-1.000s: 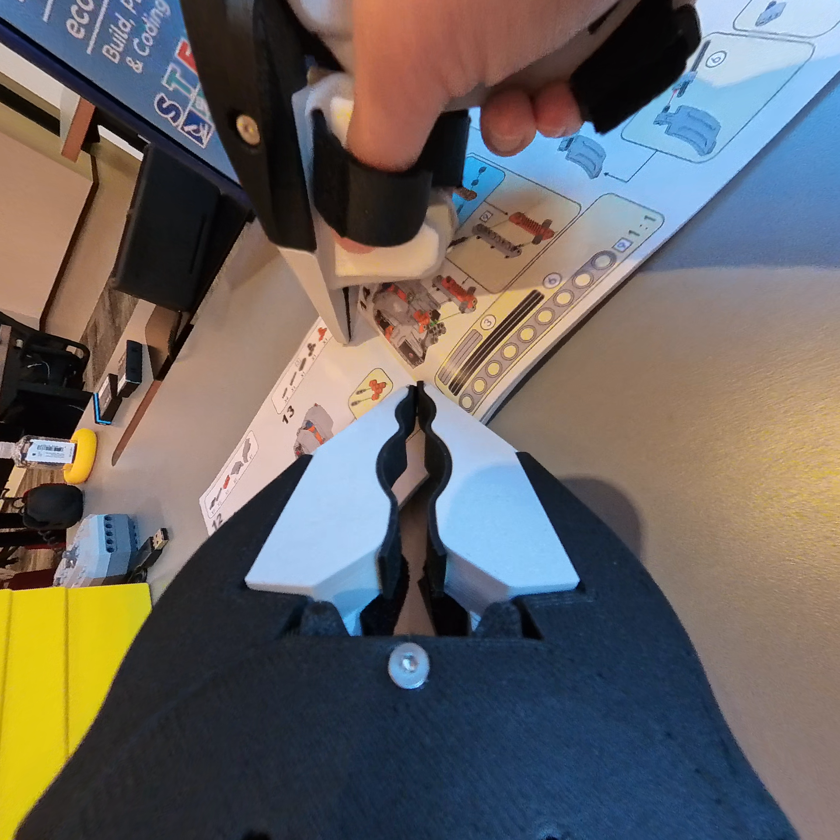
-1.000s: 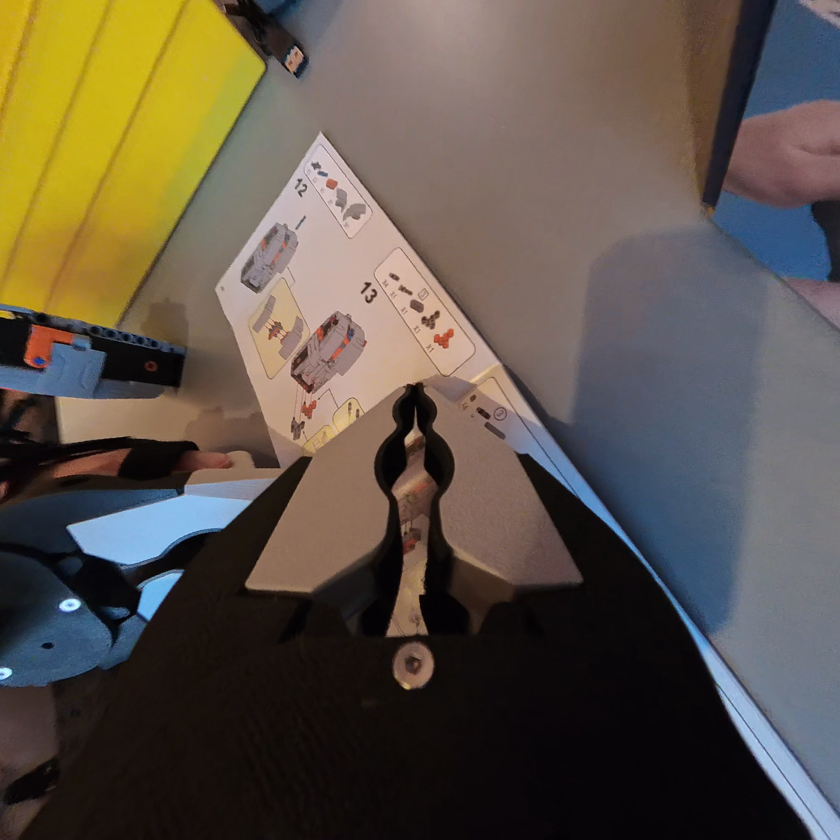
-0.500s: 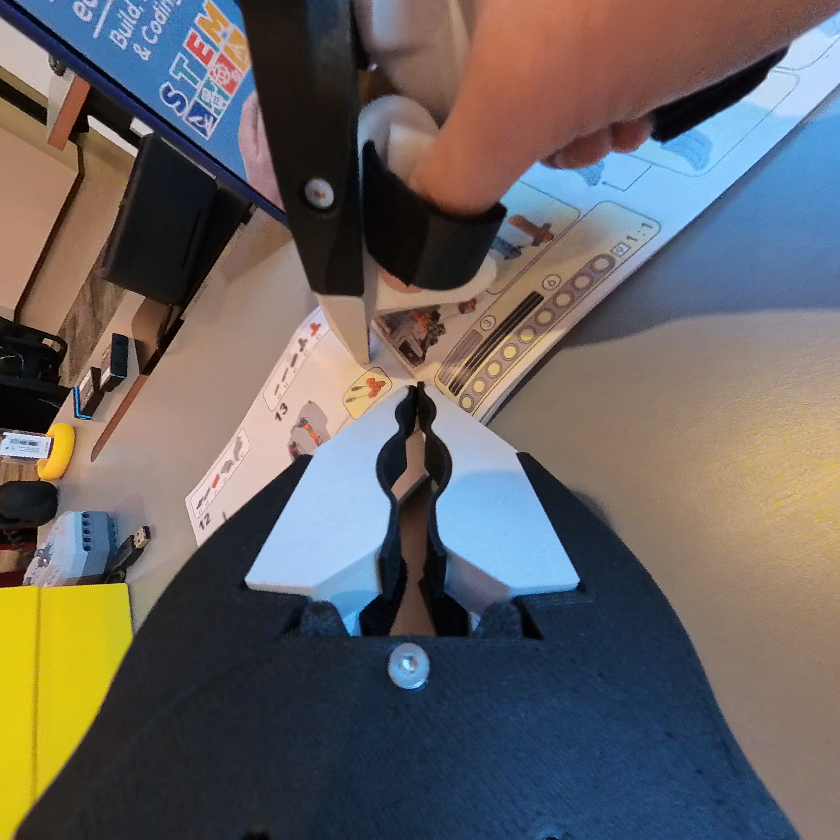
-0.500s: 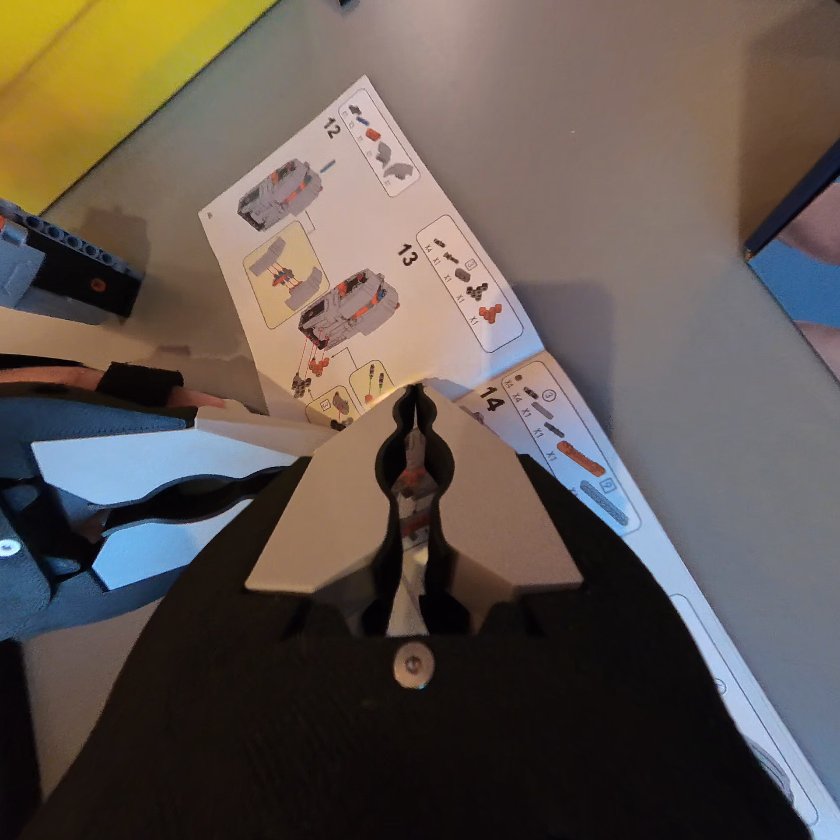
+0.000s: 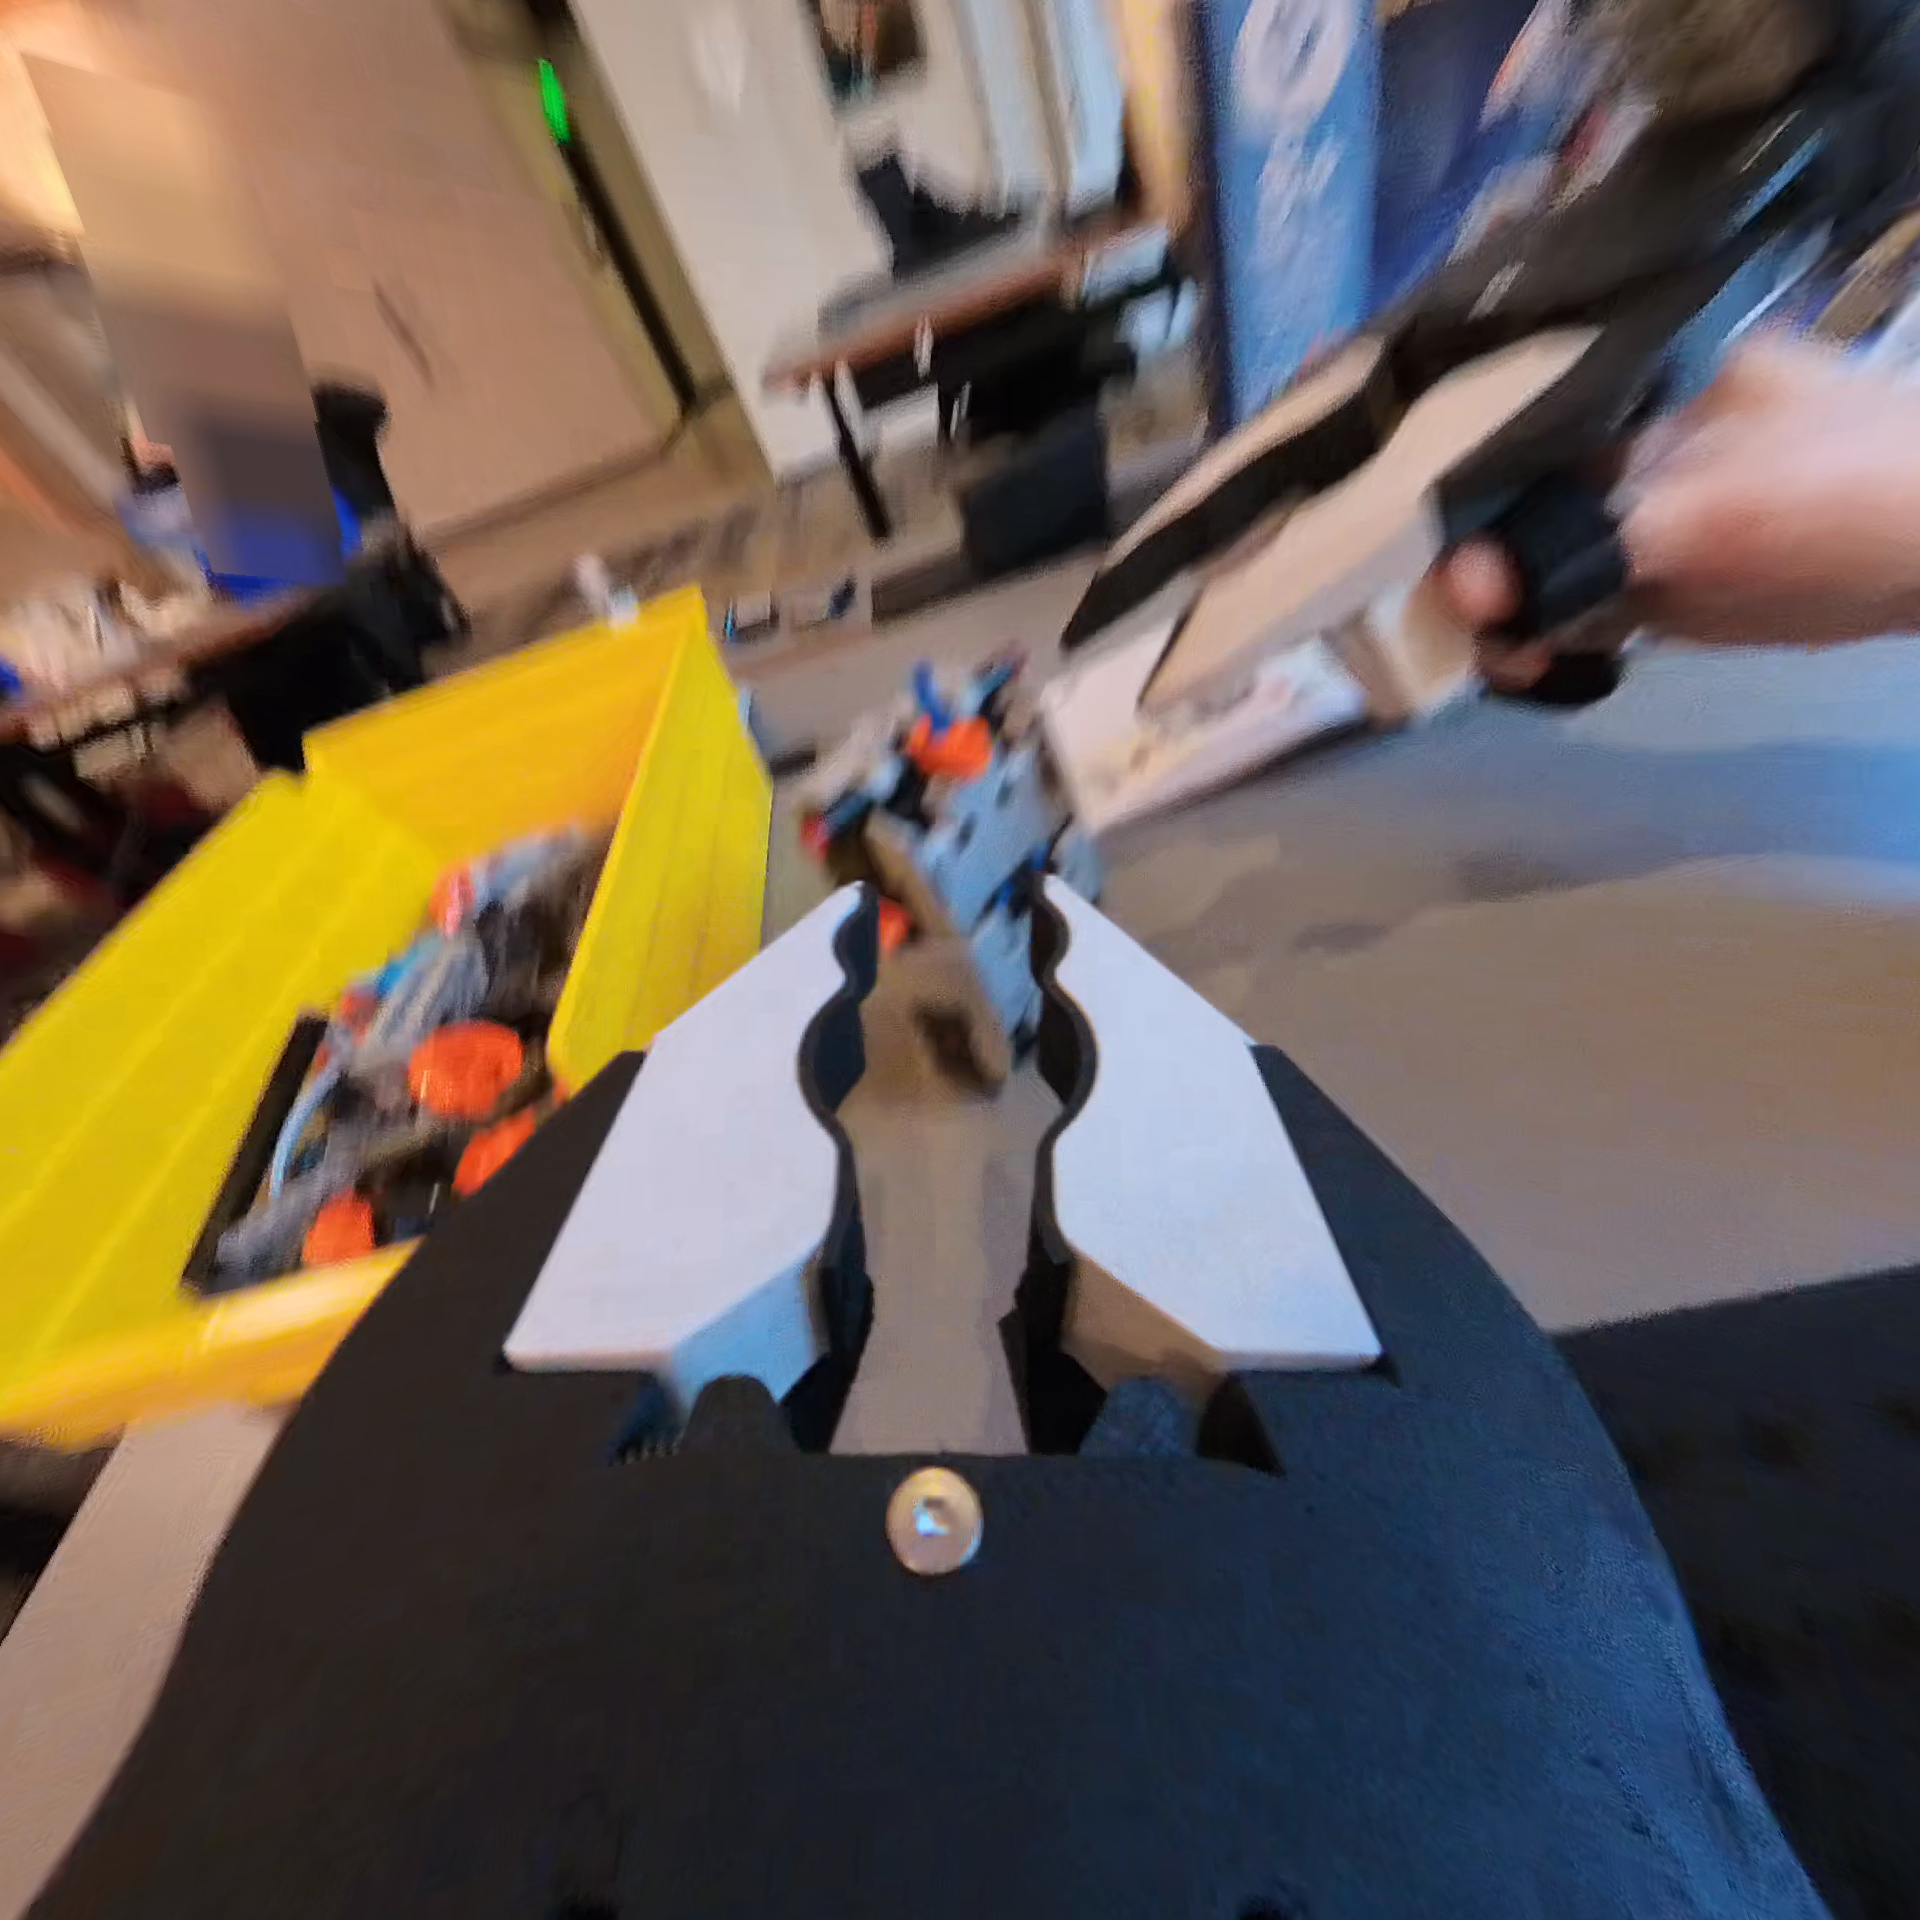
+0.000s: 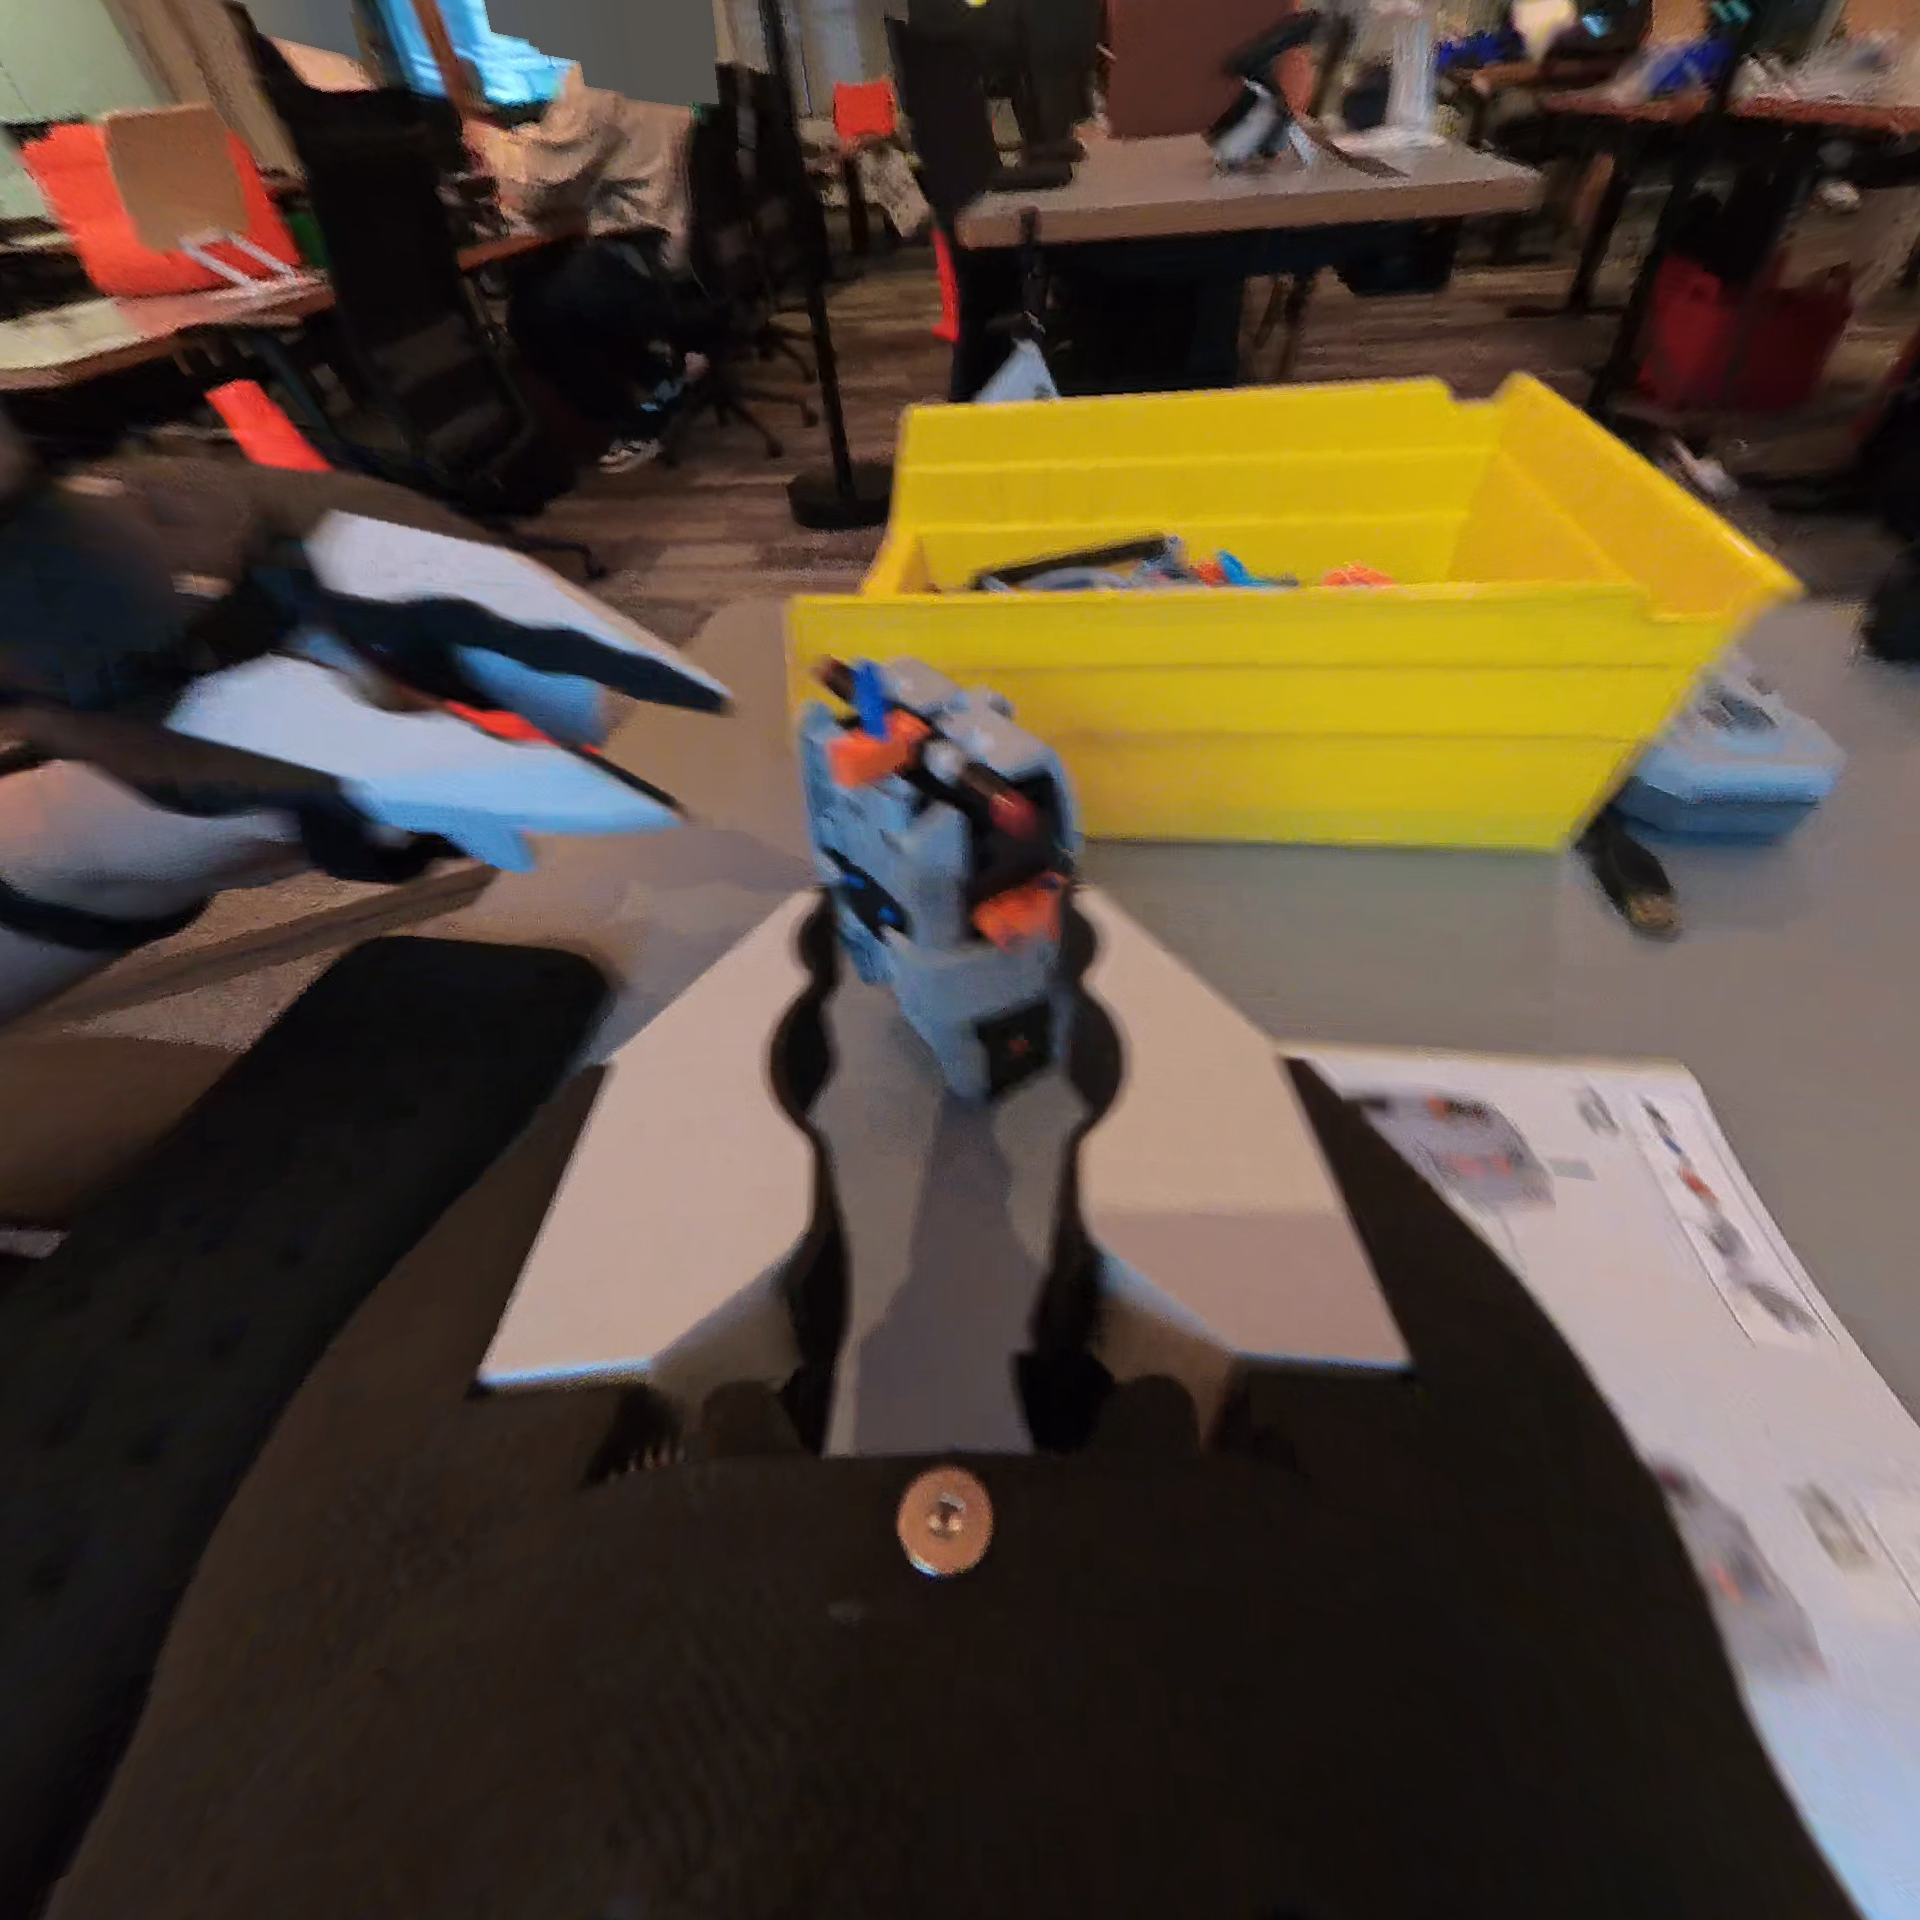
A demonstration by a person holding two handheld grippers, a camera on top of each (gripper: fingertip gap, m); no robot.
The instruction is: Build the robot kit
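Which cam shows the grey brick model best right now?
Right wrist view: the grey brick model stands upright, fairly sharp, just past the open right gripper. Left wrist view shows it motion-blurred, partly behind the open left gripper.

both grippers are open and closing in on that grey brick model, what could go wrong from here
1. The grey brick model stands tall and upright on the table; a nudge from one finger of the right gripper could tip it before the jaws shut.
2. The left gripper is aimed at the same model, so the two may collide.
3. Both views are motion-blurred, suggesting fast movement, so a knock could push the model toward the yellow bin.
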